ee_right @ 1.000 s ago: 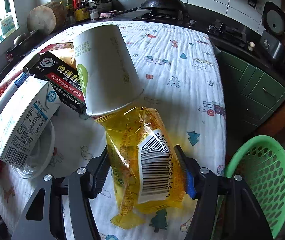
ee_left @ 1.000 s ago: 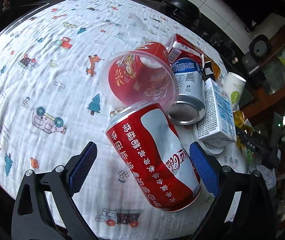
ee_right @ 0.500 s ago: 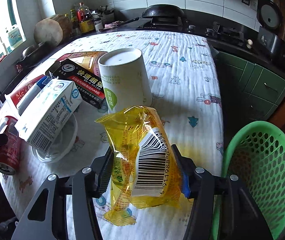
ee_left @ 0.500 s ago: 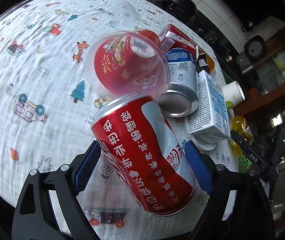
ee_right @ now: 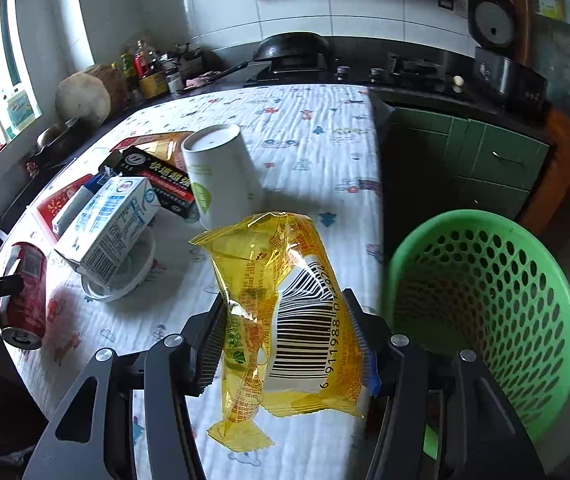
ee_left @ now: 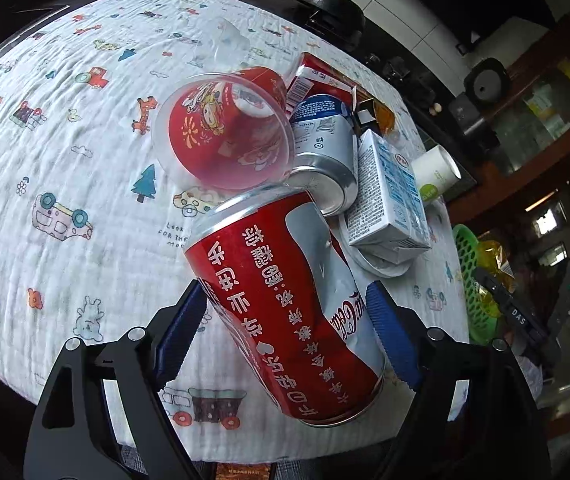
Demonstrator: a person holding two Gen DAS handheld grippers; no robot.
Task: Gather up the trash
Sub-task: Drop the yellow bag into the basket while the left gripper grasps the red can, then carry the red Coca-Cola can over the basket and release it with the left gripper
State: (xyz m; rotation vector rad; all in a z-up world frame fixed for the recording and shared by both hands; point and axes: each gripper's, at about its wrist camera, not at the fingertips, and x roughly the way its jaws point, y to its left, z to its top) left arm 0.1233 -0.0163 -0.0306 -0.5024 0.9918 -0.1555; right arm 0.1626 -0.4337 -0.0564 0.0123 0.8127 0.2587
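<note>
My left gripper (ee_left: 285, 316) is shut on a dented red cola can (ee_left: 285, 300) and holds it above the table's cloth; the can also shows in the right wrist view (ee_right: 25, 292). My right gripper (ee_right: 285, 340) is shut on a yellow plastic wrapper (ee_right: 281, 312) with a barcode, held above the table edge, just left of a green mesh basket (ee_right: 485, 300). The basket also shows in the left wrist view (ee_left: 473, 280) beyond the table's far edge.
On the printed cloth (ee_left: 65, 140) lie a red plastic cup (ee_left: 225, 136), a blue-and-silver can (ee_left: 325, 156), a milk carton (ee_left: 389, 196) on a white lid, a white paper cup (ee_right: 221, 176), and a black box (ee_right: 157, 176). Stove and green cabinets (ee_right: 485, 160) stand behind.
The left gripper closed on the cola can and lifted it. The right gripper rose with the wrapper and moved toward the green basket.
</note>
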